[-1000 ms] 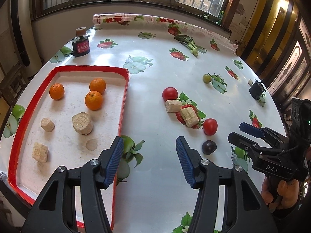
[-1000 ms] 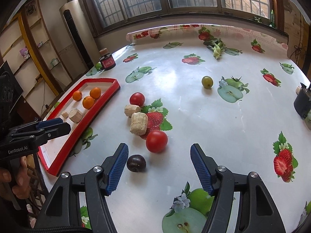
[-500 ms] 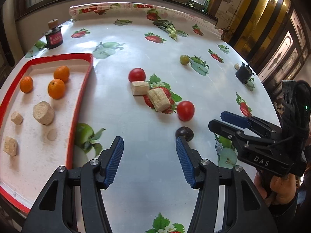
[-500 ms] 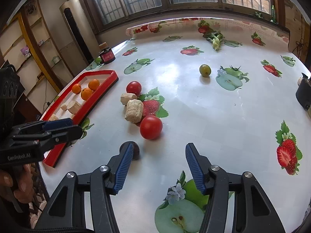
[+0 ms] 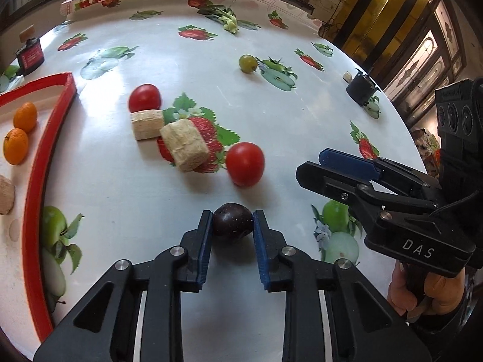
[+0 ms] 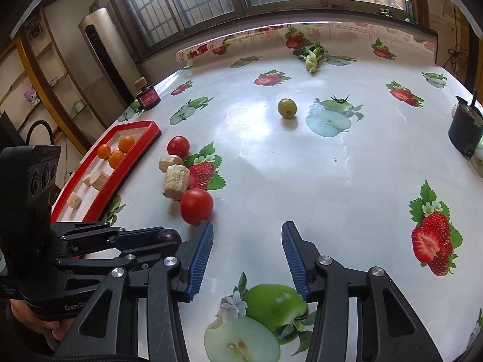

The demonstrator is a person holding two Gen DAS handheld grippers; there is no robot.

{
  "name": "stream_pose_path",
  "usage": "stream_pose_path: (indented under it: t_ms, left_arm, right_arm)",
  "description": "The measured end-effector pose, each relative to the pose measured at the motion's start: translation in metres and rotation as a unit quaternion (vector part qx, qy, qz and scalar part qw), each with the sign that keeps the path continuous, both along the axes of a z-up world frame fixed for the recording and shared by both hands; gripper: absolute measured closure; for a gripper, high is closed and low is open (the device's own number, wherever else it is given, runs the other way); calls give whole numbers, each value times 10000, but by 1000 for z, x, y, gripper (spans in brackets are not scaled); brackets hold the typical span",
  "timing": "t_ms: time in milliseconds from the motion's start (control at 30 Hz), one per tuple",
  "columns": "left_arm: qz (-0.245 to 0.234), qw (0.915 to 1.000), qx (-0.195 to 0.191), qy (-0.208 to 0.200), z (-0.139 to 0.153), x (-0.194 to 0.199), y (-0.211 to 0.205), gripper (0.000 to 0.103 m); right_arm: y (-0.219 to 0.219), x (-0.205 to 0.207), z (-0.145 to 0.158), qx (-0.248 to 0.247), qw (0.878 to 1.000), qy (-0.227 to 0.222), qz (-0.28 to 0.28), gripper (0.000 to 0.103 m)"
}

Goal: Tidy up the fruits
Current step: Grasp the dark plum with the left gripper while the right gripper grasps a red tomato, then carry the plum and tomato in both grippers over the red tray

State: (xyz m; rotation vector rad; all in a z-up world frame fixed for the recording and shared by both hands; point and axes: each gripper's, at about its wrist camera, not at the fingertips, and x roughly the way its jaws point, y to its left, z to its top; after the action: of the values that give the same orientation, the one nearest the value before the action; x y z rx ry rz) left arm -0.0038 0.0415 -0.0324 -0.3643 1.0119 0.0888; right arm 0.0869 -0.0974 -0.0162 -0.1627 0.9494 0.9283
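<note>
My left gripper (image 5: 232, 223) is shut on a dark plum (image 5: 232, 222) that rests on the table; the plum also shows in the right wrist view (image 6: 167, 236) between the left gripper's fingers. A red tomato (image 5: 245, 163) lies just beyond it, next to two tan blocks (image 5: 184, 145) and a second tomato (image 5: 144, 98). A green fruit (image 5: 248, 63) lies farther back. The red tray (image 5: 65, 104) at the left holds oranges (image 5: 15, 150) and tan pieces. My right gripper (image 6: 247, 241) is open and empty, to the right of the plum.
A black cup (image 6: 463, 131) stands at the right table edge. A dark red-labelled jar (image 6: 148, 98) stands at the far left. A leafy green vegetable (image 6: 312, 57) lies at the back. The tablecloth carries printed fruit pictures.
My left gripper moved forward and right, away from the tray, and closed on the plum. My right gripper stayed open and shifted slightly.
</note>
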Motion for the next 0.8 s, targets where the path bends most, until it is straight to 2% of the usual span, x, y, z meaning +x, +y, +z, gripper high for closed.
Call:
stream_pose_path:
  t_ms: [233,267,300,500,800]
  left_arm:
    - [348,9993,-42,-88,11,-26,26,80]
    - [376,9992,-27,-97,13,-28,28,80]
    - [405,9991,1,-114,15,-30,30,80]
    - [542,9981,134,-266,28,-47,38,80]
    - [768,9956,361,-399,42,-73,48,80]
  right_arm:
    - [54,-10,-10,-183,9988,-77,450,55]
    - [61,-10,-14,-283,9984,-104,472,58]
    - [65,-10,-18,-357,9981,-85,499,69]
    - [59,-24,-10,-247,9981,-169,534,70]
    - [69,-57,10,-66,9958,-255,880,70]
